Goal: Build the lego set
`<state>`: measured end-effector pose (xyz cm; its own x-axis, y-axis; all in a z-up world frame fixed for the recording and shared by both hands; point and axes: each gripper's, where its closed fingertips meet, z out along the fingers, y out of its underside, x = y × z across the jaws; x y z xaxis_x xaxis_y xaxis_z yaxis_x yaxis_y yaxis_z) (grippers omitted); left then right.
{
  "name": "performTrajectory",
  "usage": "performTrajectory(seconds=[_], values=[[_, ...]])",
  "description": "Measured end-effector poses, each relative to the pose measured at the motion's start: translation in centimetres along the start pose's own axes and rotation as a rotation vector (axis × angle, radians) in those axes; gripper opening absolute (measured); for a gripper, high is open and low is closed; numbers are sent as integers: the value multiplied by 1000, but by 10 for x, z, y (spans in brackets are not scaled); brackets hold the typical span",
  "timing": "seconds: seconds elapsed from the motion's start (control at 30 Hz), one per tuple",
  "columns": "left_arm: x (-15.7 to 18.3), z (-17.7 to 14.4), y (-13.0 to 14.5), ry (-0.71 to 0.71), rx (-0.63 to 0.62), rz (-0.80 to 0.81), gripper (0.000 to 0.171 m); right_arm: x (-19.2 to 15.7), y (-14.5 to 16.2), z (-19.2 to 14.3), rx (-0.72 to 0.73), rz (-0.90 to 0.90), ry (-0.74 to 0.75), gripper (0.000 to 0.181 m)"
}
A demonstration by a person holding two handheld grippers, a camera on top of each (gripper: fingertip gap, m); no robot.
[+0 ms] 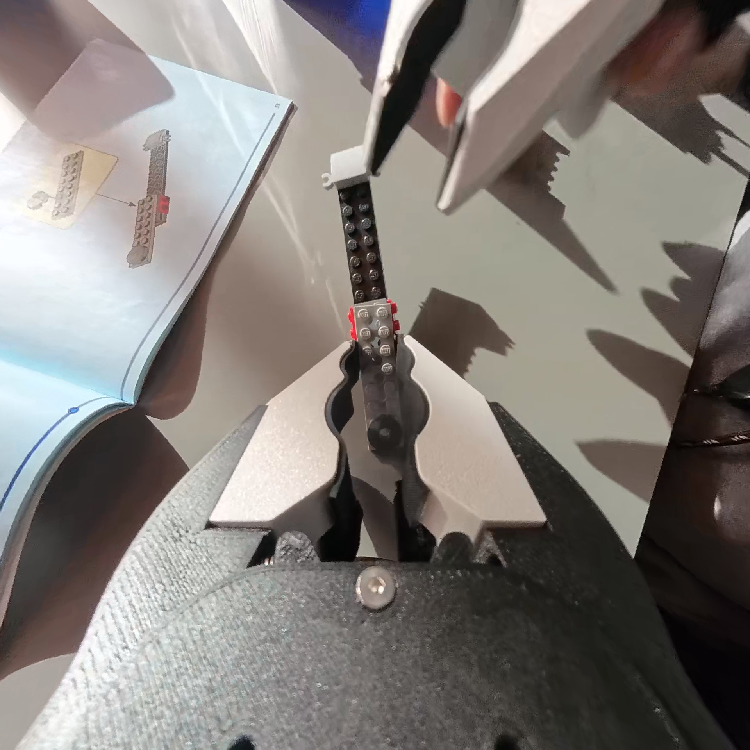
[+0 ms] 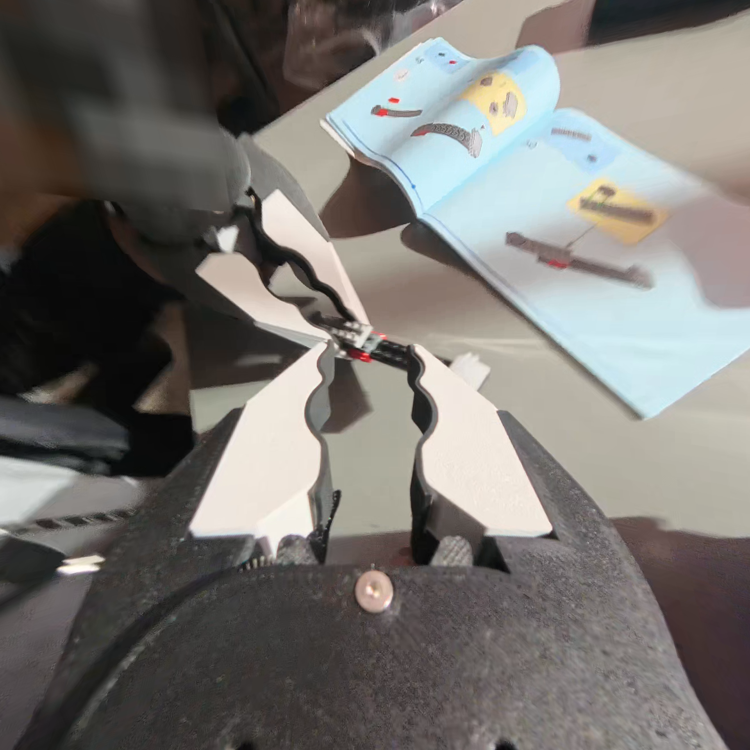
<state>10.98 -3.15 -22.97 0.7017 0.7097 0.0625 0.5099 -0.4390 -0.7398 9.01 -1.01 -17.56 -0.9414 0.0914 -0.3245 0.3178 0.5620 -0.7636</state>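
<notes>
Nearest, my left gripper [image 1: 377, 345] was clamped on the light grey plate [image 1: 375, 353] of the lego assembly, whose black studded plate [image 1: 363, 243] ran forward, clear of the table [image 1: 507, 259], to a pale grey end brick [image 1: 349, 164]. Beyond it, my right gripper [image 2: 371, 351] stood spread, straddling the strip by the red pieces [image 2: 359, 356] but gripping nothing. With the instruction booklet [image 1: 121, 227] open farthest off, I judged a plate-joining step under way; next called for closing the right fingers squarely and pressing.

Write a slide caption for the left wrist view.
Left gripper holds a long lego assembly beside the open instruction booklet.
</notes>
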Motion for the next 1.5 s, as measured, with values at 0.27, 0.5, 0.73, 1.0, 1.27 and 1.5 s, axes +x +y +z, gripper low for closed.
performTrajectory(seconds=[0.27, 0.5, 0.73, 1.0, 1.27, 1.5], values=[[-2, -2, -2, -32, 26, 13, 19, -14, 23, 22, 123, 478, -39, 57], [1, -5, -5, -46, 60, 25, 19, -12, 14, 37, 140, 507, -35, 45], [0, -10, -6, -106, 77, 68, 19, -14, 14, 44, 151, 483, -66, 21], [2, -24, -29, -188, 172, 146, 18, -20, -5, 24, 283, 375, -121, 17], [7, -31, -61, -155, 316, 169, 20, -18, -23, -4, 354, 268, -213, 17], [16, -41, -102, -20, 483, 133, 26, -14, -41, -37, 395, 123, -295, 17]])
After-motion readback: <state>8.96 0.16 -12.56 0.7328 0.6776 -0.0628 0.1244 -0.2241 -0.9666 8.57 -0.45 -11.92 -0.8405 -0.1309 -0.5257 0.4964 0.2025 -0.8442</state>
